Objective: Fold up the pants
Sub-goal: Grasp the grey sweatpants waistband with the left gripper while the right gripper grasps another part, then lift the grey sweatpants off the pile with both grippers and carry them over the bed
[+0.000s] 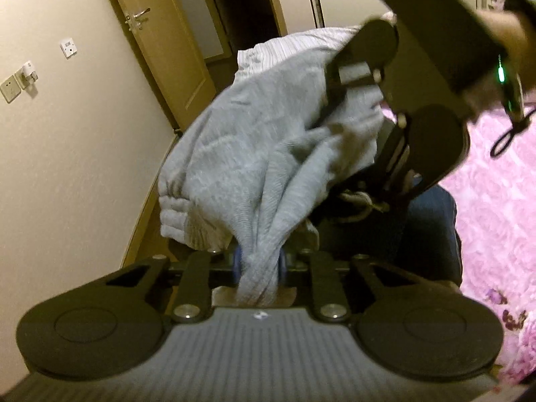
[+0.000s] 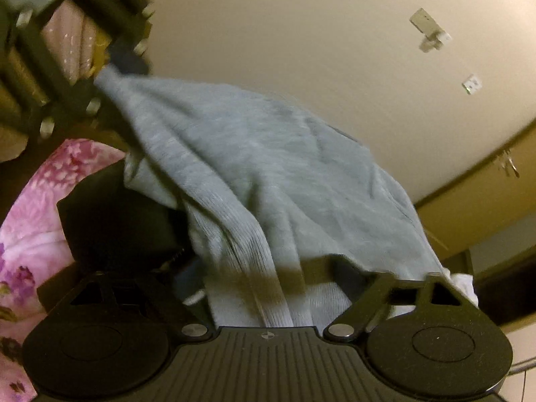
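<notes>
while both tongs are gripping the grey pants [image 1: 254,154], the cloth is hanging bunched between them, its ribbed edge drooping by the right gripper [image 2: 268,288]. the left gripper [image 1: 259,264] is clenching a twisted fold. a pink floral bedspread [image 1: 495,234] is lying beneath and beside the tongs; a cream wall [image 1: 67,167] and wooden door [image 1: 167,50] are standing beyond.

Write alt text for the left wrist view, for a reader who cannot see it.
A bunched fold of soft grey knit pants is pinched in the left gripper, its jaws closed on the cloth. The right gripper reaches into the pants from the upper right, over a pink floral bedspread, with a cream wall and wooden door behind.
</notes>
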A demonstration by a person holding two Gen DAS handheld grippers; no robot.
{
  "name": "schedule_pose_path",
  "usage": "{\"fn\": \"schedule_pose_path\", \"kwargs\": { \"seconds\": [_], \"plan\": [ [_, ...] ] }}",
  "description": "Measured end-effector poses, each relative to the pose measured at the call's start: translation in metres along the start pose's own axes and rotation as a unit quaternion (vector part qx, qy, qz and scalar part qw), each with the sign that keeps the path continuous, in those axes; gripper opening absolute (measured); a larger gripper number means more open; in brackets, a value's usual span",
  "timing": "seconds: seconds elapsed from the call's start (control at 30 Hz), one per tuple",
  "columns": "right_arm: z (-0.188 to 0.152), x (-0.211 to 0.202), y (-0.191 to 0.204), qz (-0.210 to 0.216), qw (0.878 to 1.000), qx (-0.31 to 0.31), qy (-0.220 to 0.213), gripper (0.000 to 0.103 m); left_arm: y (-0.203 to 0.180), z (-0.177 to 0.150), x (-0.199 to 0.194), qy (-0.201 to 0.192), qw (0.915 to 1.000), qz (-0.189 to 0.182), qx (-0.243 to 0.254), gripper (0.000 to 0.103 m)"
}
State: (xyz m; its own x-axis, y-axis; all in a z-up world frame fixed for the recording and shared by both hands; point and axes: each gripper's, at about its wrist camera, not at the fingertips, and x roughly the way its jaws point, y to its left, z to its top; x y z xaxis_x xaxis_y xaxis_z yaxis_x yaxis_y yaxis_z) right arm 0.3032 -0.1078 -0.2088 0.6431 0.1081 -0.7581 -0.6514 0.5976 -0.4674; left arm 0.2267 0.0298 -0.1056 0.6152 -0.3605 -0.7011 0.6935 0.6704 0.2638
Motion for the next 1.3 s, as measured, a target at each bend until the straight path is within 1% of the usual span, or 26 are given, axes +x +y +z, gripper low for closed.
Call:
{"fn": "schedule_pose_path", "kwargs": {
  "seconds": [0.03,0.07,0.1,0.17,0.27,0.37,0.43,0.57,0.67,0.73,0.77,0.83,0.9,1.0,1.03,1.07,1.1,1.13,1.17,1.23,1.27,1.3],
  "plan": [
    [0.003,0.001,0.000,0.003,1.000,-0.002,0.003,0.035,0.003,0.003,-0.003,-0.003,1.0000,0.000,0.001,0.016],
    [0.005,-0.001,0.000,0.003,1.000,0.000,-0.001,0.018,0.004,0.005,-0.006,-0.007,1.0000,-0.001,0.002,0.016],
    [0.007,-0.006,-0.002,0.000,1.000,0.005,-0.007,0.013,0.006,0.008,-0.010,-0.011,0.9999,0.000,0.002,0.015],
    [0.009,-0.017,-0.007,-0.011,1.000,0.023,-0.017,0.009,0.008,0.016,-0.019,-0.022,0.9997,0.002,0.004,0.014],
    [0.010,-0.047,-0.021,-0.033,0.997,0.053,-0.038,0.007,0.009,0.040,-0.040,-0.053,0.9985,0.008,0.013,0.011],
    [0.010,-0.087,-0.034,-0.074,0.992,0.078,-0.065,0.006,0.006,0.077,-0.064,-0.094,0.9949,0.017,0.031,0.010],
    [0.009,-0.120,-0.045,-0.107,0.986,0.101,-0.082,0.006,-0.001,0.100,-0.082,-0.122,0.9913,0.017,0.048,0.010],
    [-0.006,-0.186,-0.075,-0.164,0.970,0.150,-0.103,0.006,-0.040,0.157,-0.122,-0.179,0.9785,0.011,0.102,0.009],
    [-0.036,-0.246,-0.082,-0.204,0.952,0.197,-0.116,0.005,-0.091,0.190,-0.159,-0.215,0.9649,-0.007,0.150,0.009],
    [-0.066,-0.291,-0.074,-0.229,0.937,0.234,-0.120,0.005,-0.131,0.204,-0.180,-0.234,0.9555,-0.027,0.178,0.009],
    [-0.076,-0.308,-0.066,-0.237,0.932,0.246,-0.119,0.005,-0.155,0.208,-0.191,-0.242,0.9507,-0.040,0.190,0.009],
    [-0.112,-0.351,-0.043,-0.258,0.918,0.278,-0.115,0.005,-0.201,0.211,-0.209,-0.251,0.9423,-0.071,0.210,0.009],
    [-0.145,-0.385,-0.022,-0.266,0.905,0.314,-0.106,0.005,-0.254,0.209,-0.223,-0.251,0.9346,-0.109,0.227,0.009],
    [-0.203,-0.431,0.026,-0.272,0.876,0.390,-0.082,0.005,-0.326,0.195,-0.229,-0.238,0.9221,-0.165,0.257,0.009],
    [-0.220,-0.440,0.039,-0.272,0.866,0.413,-0.072,0.005,-0.353,0.189,-0.225,-0.226,0.9191,-0.191,0.261,0.009],
    [-0.242,-0.448,0.056,-0.270,0.853,0.443,-0.057,0.005,-0.376,0.181,-0.219,-0.211,0.9171,-0.215,0.261,0.009],
    [-0.259,-0.451,0.068,-0.269,0.843,0.465,-0.043,0.006,-0.400,0.174,-0.209,-0.192,0.9153,-0.241,0.260,0.010],
    [-0.282,-0.452,0.083,-0.266,0.829,0.492,-0.022,0.006,-0.428,0.166,-0.196,-0.167,0.9135,-0.268,0.257,0.013],
    [-0.302,-0.451,0.095,-0.262,0.817,0.513,-0.001,0.006,-0.454,0.153,-0.187,-0.142,0.9108,-0.290,0.257,0.015],
    [-0.350,-0.440,0.117,-0.247,0.792,0.555,0.055,0.006,-0.499,0.129,-0.163,-0.094,0.8997,-0.330,0.270,0.024],
    [-0.371,-0.433,0.127,-0.240,0.779,0.575,0.080,0.006,-0.510,0.117,-0.155,-0.079,0.8956,-0.336,0.281,0.025],
    [-0.401,-0.423,0.140,-0.226,0.754,0.607,0.109,0.006,-0.523,0.101,-0.149,-0.067,0.8929,-0.337,0.292,0.025]
  ]
}}
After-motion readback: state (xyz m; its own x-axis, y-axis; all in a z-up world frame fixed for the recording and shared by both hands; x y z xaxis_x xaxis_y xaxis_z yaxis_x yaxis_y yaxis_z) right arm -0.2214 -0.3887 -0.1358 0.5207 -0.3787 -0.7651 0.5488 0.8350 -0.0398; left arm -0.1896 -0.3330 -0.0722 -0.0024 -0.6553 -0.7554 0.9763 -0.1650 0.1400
